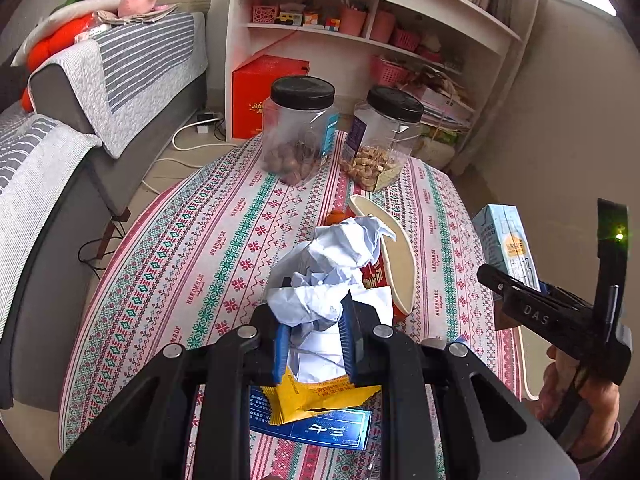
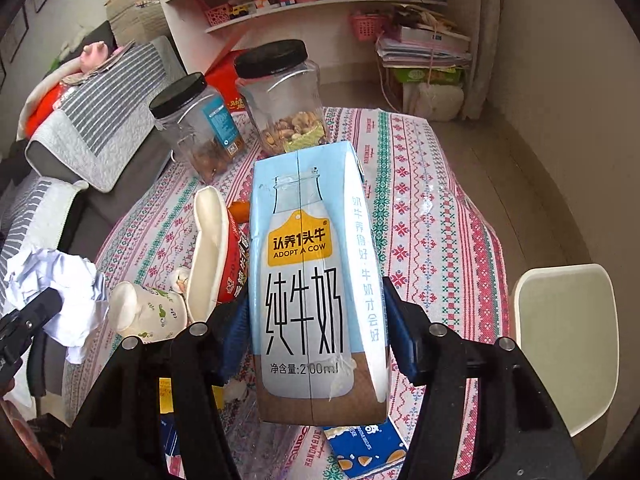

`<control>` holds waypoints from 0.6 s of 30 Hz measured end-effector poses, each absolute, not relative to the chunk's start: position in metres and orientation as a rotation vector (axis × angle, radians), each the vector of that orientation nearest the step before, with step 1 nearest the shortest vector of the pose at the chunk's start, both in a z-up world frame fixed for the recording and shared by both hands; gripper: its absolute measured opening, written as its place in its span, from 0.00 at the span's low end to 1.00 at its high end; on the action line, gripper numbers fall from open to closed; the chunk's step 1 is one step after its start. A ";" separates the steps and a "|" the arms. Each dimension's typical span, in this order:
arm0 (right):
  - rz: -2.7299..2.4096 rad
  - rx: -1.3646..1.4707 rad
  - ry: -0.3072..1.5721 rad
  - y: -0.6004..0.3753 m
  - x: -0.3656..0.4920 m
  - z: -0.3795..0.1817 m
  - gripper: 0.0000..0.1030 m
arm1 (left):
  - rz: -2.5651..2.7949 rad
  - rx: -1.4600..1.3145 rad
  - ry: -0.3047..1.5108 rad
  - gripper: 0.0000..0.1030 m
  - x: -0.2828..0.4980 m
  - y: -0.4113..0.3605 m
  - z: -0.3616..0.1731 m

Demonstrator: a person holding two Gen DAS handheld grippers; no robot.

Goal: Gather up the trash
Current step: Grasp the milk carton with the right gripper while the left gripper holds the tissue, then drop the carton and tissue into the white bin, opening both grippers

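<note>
The left tongs point(image 1: 314, 320) squeeze a crumpled white paper ball point(image 1: 320, 280) above the bench point(image 1: 192, 248) with its flowery striped cloth. The right tongs point(image 2: 316, 336) grip a pale blue milk carton point(image 2: 312, 280), held up over the bench, near two clear jars with black lids point(image 2: 280, 100).
</note>
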State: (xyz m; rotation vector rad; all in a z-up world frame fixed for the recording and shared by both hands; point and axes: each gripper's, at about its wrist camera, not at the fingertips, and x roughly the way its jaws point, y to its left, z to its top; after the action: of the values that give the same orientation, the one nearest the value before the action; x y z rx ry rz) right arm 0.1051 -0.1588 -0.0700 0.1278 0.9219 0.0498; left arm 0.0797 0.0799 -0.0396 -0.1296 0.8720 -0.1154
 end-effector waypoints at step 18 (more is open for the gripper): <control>-0.055 0.134 0.829 -0.228 0.056 -0.041 0.55 | -0.160 -0.053 0.827 0.21 0.072 0.015 -0.039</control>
State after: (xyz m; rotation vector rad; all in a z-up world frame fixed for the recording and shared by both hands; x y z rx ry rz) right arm 0.0558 -0.2281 -0.0406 0.1340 0.8290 -0.0550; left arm 0.0722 0.0146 -0.0387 -0.0532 0.8266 -0.1604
